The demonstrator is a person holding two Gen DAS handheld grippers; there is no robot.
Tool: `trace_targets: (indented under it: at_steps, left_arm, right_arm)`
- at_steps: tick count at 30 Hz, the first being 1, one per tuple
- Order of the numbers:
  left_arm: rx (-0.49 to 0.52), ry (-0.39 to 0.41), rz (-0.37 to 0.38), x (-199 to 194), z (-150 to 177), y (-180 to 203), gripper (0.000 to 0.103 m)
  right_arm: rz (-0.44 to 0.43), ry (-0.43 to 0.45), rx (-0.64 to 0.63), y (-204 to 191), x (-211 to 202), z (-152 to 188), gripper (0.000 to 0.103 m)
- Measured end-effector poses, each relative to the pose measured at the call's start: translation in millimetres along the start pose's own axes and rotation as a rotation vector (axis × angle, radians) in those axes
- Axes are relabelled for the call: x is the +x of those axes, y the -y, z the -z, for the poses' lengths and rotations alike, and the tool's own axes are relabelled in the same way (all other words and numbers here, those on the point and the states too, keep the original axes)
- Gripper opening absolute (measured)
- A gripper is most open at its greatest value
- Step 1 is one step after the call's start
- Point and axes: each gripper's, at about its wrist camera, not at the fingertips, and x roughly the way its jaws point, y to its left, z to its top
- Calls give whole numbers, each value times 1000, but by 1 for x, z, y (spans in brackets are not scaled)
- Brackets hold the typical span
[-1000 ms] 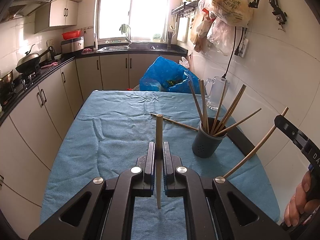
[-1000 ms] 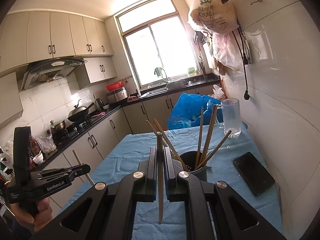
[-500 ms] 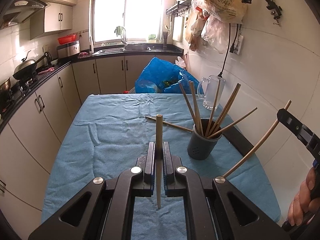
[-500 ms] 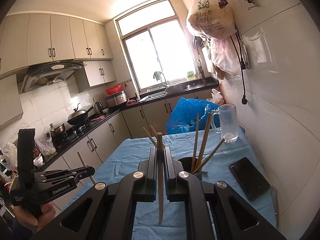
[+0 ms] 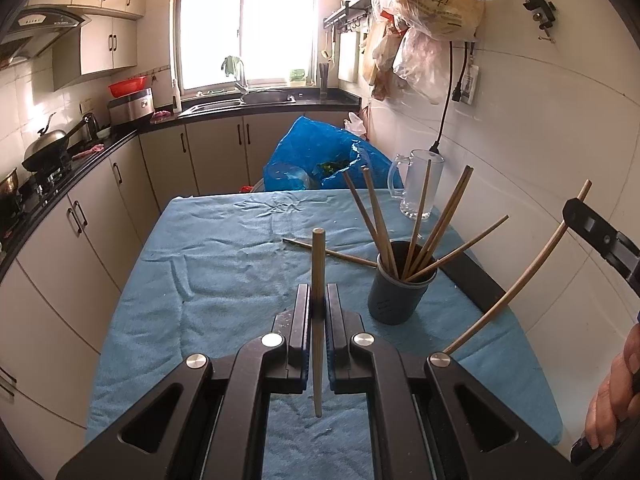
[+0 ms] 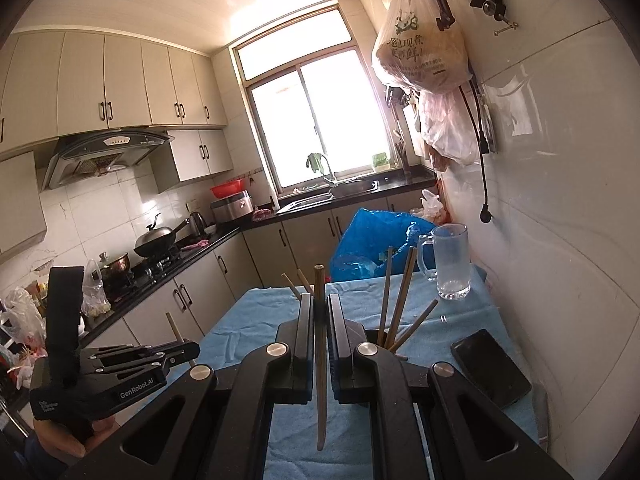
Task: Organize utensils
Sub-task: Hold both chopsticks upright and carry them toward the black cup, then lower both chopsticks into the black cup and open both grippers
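My left gripper (image 5: 318,300) is shut on an upright wooden chopstick (image 5: 317,264), above the blue cloth and left of the grey holder cup (image 5: 394,300). Several chopsticks (image 5: 420,220) stand fanned out in that cup. One loose chopstick (image 5: 336,253) lies on the cloth behind it. My right gripper (image 6: 319,306) is shut on another chopstick (image 6: 320,360), just in front of the cup (image 6: 374,336). In the left wrist view that right gripper (image 5: 576,210) shows at the right edge with its chopstick (image 5: 520,276) slanting down. The left gripper (image 6: 192,348) appears at the lower left of the right wrist view.
A table under a blue cloth (image 5: 224,272) stands against the tiled wall. A glass mug (image 5: 420,184) stands at its far right corner, a black phone (image 6: 490,366) lies by the wall, and a blue bag (image 5: 316,160) sits behind the table. Kitchen counters run along the left.
The left wrist view has drawn back and swung slightly, so the cup and table sit a little farther left. Both grippers stay shut on their chopsticks.
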Motion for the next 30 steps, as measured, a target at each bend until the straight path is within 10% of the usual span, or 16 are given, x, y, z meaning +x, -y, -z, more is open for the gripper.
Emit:
trace_targets:
  at_steps: [30]
  left_arm:
    - [2,117,115,2,-111,47,6]
  right_arm:
    - [92,116,-46,5,22,-85,7]
